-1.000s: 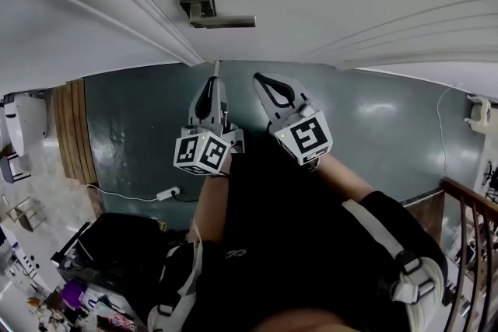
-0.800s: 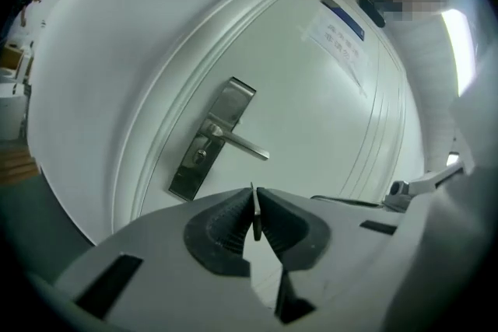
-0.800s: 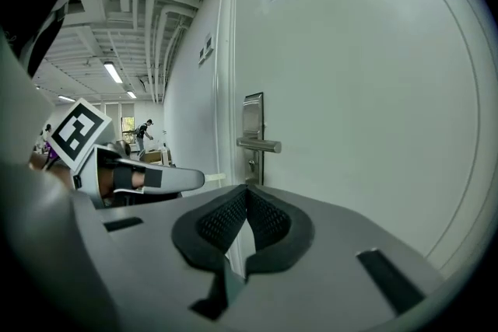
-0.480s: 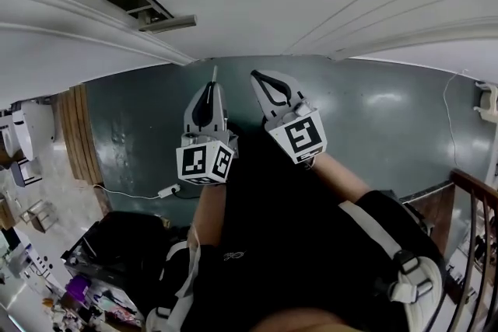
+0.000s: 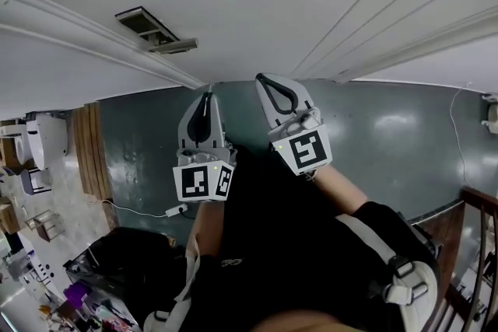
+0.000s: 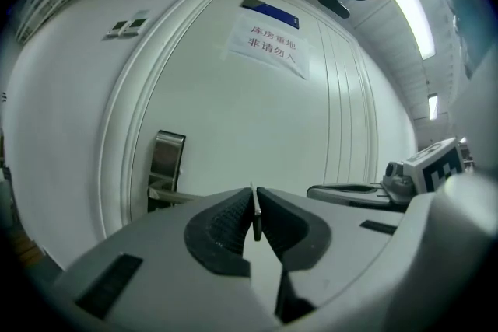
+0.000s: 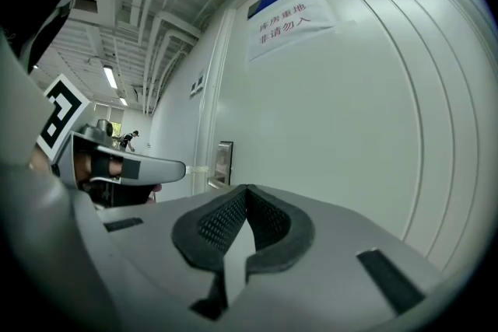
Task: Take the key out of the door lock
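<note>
Since the earlier frames we had raised both grippers and rolled the left one, and the lock plate point(image 5: 153, 29) had drifted leftward in the head view. The key point(image 6: 254, 218) was out of the lock, pinched edge-on between the fingers point(image 6: 224, 220) of the left gripper point(image 5: 207, 96), well apart from that plate on the white door point(image 6: 233, 113). Just beside it, the right gripper point(image 7: 245, 192) had its fingers point(image 7: 222, 223) pressed together on nothing (only bare pads met). A paper notice point(image 6: 268, 47) was stuck high on the door.
</note>
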The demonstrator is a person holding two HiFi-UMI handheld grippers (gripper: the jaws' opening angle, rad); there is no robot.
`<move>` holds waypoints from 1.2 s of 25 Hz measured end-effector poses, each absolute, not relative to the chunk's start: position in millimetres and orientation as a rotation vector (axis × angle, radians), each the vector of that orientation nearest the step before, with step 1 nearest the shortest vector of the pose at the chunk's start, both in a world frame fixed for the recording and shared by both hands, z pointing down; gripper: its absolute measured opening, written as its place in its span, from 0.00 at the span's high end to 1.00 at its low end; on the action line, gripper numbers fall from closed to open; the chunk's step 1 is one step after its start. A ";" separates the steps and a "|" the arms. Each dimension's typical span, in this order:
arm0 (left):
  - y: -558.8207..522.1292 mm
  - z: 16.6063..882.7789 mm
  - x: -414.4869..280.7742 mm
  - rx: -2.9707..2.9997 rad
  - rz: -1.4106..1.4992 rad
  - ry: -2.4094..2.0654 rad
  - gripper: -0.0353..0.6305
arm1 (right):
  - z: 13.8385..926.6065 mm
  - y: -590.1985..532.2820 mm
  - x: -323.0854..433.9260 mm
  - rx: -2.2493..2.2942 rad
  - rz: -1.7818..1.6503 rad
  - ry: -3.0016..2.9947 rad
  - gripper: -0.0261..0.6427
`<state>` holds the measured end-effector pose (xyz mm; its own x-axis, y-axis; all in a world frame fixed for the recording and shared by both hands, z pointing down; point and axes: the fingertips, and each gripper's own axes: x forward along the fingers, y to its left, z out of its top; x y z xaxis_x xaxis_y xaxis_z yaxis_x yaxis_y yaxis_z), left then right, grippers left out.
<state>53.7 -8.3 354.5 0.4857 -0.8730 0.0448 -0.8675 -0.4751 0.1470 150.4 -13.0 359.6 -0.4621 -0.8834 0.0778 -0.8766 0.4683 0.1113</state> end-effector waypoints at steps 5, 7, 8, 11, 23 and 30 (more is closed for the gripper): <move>-8.3 327.0 39.1 2.601 -0.074 -1.589 0.89 | 316.4 -15.4 139.1 1.570 -0.191 -2.638 0.95; -7.2 317.0 34.1 2.614 -0.080 -1.611 0.89 | 306.7 -16.4 135.9 1.580 -0.210 -2.655 0.95; -6.2 311.8 32.3 2.623 -0.083 -1.619 0.89 | 303.9 -16.7 135.0 1.588 -0.211 -2.658 0.95; -4.7 299.7 24.9 2.640 -0.105 -1.642 0.89 | 301.1 -19.0 130.2 1.585 -0.213 -2.656 0.95; -0.8 291.4 -6.8 2.611 -0.103 -1.760 0.89 | 290.2 -21.6 98.4 1.493 -0.304 -2.715 0.95; 4.7 289.4 -9.7 2.607 -0.101 -1.784 0.89 | 292.5 -18.5 91.3 1.470 -0.300 -2.733 0.95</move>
